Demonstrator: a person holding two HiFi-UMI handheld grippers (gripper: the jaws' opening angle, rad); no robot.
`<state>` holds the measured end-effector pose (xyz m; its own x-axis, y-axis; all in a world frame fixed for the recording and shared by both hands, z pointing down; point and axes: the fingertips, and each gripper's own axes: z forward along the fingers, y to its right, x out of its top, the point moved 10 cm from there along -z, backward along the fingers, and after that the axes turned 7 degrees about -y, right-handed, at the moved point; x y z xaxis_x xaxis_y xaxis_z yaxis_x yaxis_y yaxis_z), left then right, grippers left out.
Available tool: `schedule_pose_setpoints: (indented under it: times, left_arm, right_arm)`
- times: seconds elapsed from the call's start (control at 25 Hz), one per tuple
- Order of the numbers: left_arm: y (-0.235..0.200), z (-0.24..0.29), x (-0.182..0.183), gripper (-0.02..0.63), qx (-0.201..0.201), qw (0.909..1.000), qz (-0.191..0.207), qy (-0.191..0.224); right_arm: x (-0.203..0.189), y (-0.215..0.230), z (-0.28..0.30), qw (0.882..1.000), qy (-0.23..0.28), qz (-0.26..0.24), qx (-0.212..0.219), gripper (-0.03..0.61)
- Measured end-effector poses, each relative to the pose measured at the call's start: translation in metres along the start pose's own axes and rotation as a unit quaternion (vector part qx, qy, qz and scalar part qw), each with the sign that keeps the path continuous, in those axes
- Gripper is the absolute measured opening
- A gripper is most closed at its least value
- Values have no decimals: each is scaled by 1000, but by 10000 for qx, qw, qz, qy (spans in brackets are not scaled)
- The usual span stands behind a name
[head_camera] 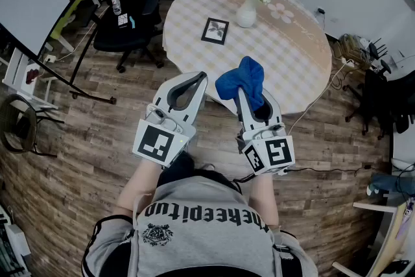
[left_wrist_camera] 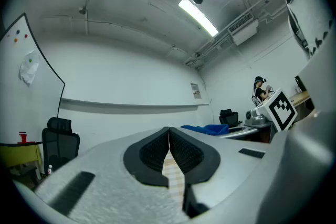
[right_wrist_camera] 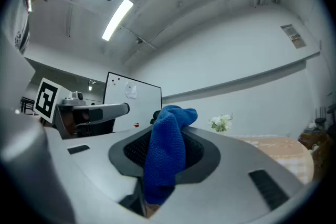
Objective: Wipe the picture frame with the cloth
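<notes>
Wiping not begun. The right tool [head_camera: 245, 95] pinches the blue cloth [head_camera: 241, 80] at mid-frame, short of the bench [head_camera: 292, 55]. The left tool [head_camera: 201, 78] is pressed together and empty. The picture frame [head_camera: 215, 30] lies on the bench at upper centre, well apart from both tools. Approach and wipe remain.

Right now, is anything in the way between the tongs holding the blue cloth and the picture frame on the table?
Nothing visible does. The right tongs, shut on the cloth, hover by the near edge of the table; only its bare top lies between them and the picture frame. The vase stands to the frame's right, off that line.
</notes>
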<state>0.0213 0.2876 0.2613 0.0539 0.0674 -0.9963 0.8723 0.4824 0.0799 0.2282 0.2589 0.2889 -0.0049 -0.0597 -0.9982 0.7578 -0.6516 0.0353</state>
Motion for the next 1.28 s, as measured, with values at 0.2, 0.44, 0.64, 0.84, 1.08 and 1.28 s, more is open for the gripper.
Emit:
schedule_pose_setpoints:
  times: [0.2, 0.44, 0.64, 0.84, 1.08, 1.28]
  left_arm:
    - [-11, 5, 2, 18, -8, 10000, 3, 1]
    - [-29, 10, -2, 18, -58, 10000, -14, 8]
    - [-49, 16, -5, 18, -123, 9999, -38, 10]
    - [-76, 24, -9, 18, -253, 9997, -41, 23]
    - [-113, 39, -15, 18, -453, 9990, 10, 55]
    - [-141, 51, -19, 18, -629, 9980, -56, 42]
  right_arm:
    - [4, 1, 11, 10000, 4, 8, -14, 98]
    - [2, -2, 28, 10000, -10, 3, -63, 98]
    - [1, -5, 46, 9998, 16, 62, -191, 98]
    - [2, -9, 70, 9995, -3, 86, -314, 98]
    - [1, -14, 103, 9987, 17, 136, -498, 98]
    - [-2, -19, 130, 9978, 53, 190, -626, 98]
